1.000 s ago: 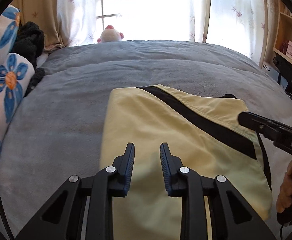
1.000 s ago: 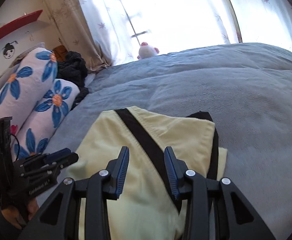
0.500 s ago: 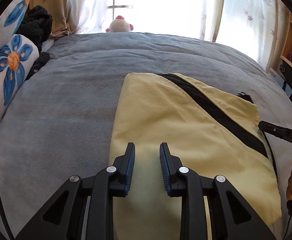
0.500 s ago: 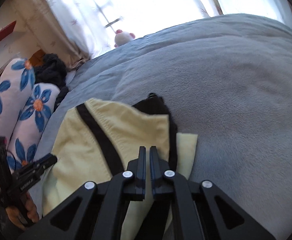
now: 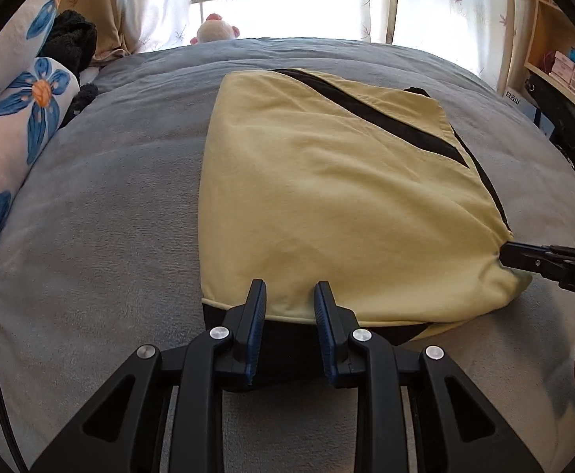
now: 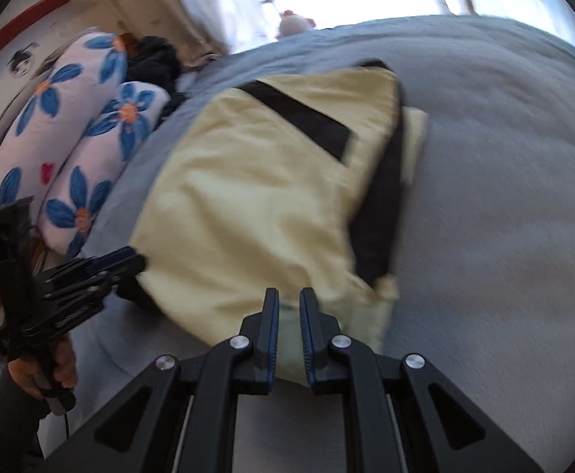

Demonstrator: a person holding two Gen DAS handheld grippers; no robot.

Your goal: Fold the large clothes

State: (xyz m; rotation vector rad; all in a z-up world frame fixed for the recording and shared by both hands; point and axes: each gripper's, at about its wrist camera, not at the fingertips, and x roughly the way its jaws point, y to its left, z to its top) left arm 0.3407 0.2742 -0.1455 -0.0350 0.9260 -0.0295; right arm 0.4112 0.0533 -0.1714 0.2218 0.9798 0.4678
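Pale-yellow cloth bunches between the nearly closed jaws of the right gripper (image 6: 288, 307), clamped on the near right corner of the folded garment (image 5: 327, 189). The left gripper (image 5: 289, 303), jaws apart, holds nothing at the near hem. Beyond, the garment lies on the grey blanket (image 5: 110, 205); a one-sided pull could skew the layers.

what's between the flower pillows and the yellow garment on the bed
Only bare grey fleece blanket separates the white blue-flowered pillows from the folded pale yellow garment with black stripe; the left wrist view shows it.
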